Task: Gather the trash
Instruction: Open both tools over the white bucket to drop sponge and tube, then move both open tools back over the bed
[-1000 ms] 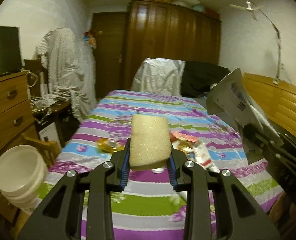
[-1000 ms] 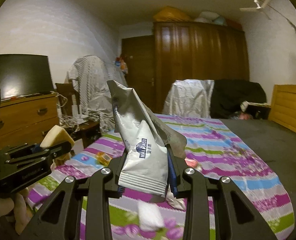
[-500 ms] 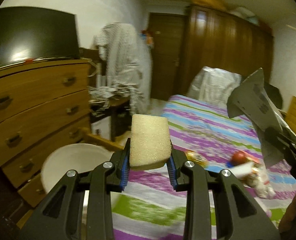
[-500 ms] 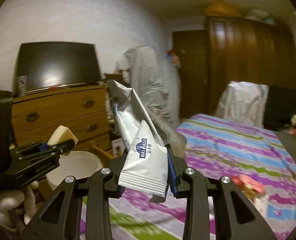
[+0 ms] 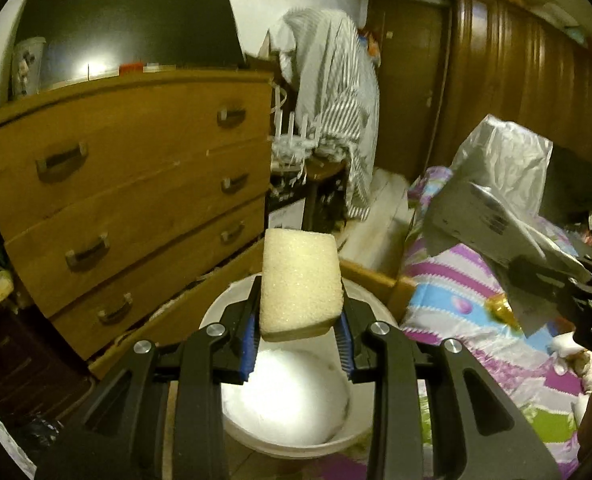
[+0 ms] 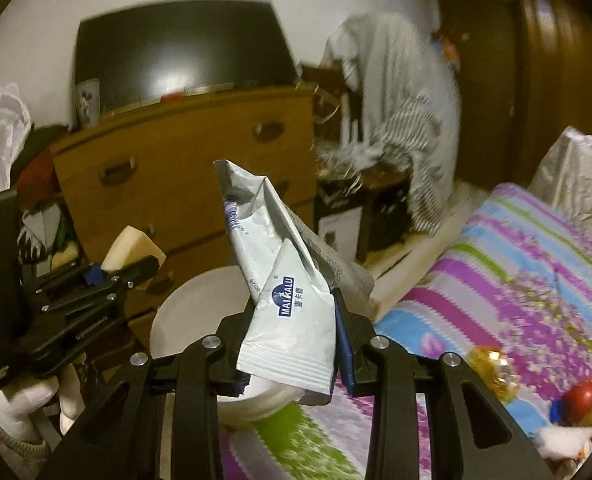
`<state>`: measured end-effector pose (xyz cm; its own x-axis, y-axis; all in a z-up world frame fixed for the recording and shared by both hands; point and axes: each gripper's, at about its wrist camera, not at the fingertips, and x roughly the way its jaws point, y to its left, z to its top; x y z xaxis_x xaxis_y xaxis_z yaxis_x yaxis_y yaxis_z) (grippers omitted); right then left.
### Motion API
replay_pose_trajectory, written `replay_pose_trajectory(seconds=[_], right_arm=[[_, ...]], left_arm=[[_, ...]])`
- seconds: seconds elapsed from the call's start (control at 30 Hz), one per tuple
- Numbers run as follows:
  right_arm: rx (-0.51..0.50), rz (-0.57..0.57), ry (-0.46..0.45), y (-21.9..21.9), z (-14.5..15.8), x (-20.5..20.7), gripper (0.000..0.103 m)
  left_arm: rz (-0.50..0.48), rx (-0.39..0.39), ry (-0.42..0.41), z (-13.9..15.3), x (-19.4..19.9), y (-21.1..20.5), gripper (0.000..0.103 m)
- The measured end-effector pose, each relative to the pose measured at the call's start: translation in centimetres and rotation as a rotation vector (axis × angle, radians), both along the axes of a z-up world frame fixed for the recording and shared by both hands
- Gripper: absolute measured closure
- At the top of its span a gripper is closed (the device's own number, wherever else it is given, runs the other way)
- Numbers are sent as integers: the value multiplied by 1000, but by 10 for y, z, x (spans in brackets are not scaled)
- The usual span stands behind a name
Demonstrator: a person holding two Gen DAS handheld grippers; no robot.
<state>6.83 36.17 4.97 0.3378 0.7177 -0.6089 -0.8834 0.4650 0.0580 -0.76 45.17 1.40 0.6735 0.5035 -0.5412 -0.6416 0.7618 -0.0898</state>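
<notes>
right hand-held gripper (image 6: 294, 344) | clamps silver packet (image 6: 284, 280) (crumpled) | above white bucket (image 6: 184, 304)

A home bedroom: striped bed (image 6: 536, 264), wooden dresser (image 5: 136, 184), wardrobe (image 5: 528, 92).

"MAIKALU" on the silver-white wrapper (image 6: 292, 312)

In the left wrist view, the round white plastic bucket (image 5: 292, 412) sits bottom centre, in front of the wooden chest of drawers (image 5: 136, 200) at left. The bed with its striped floral sheet (image 5: 476, 320) fills the lower right.
</notes>
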Motion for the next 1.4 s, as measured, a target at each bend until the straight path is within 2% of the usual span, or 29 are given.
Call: replay_pose_trajectory(seconds=[0.23, 0.5, 0.77, 0.8, 0.83, 0.87, 0.9, 0.93, 0.97, 1.17, 1.4], right_arm=[[-185, 63, 79, 57, -42, 27, 68], [-252, 78, 118, 81, -79, 41, 68], [-253, 80, 123, 79, -85, 48, 68], [-251, 83, 123, 79, -85, 49, 67], [-245, 91, 130, 79, -85, 48, 65], [-240, 92, 135, 80, -84, 48, 62], [-226, 89, 141, 79, -82, 48, 53], [-218, 85, 140, 78, -81, 48, 44], [-205, 80, 142, 76, -79, 49, 43], [-157, 48, 162, 58, -71, 55, 43], [-102, 46, 153, 27, -57, 46, 43]], left_arm=[[-22, -96, 63, -35, 14, 37, 72], [-31, -146, 102, -62, 19, 56, 72], [-27, -151, 101, -66, 20, 61, 72], [-22, -151, 103, -66, 20, 62, 70], [-18, -152, 104, -67, 20, 62, 64], [-13, -152, 103, -67, 19, 63, 50], [-4, -149, 99, -66, 18, 63, 40], [5, -147, 94, -65, 16, 64, 37], [17, -148, 86, -64, 12, 65, 33], [39, -155, 67, -60, 0, 67, 32], [14, -150, 53, -53, -3, 50, 33]])
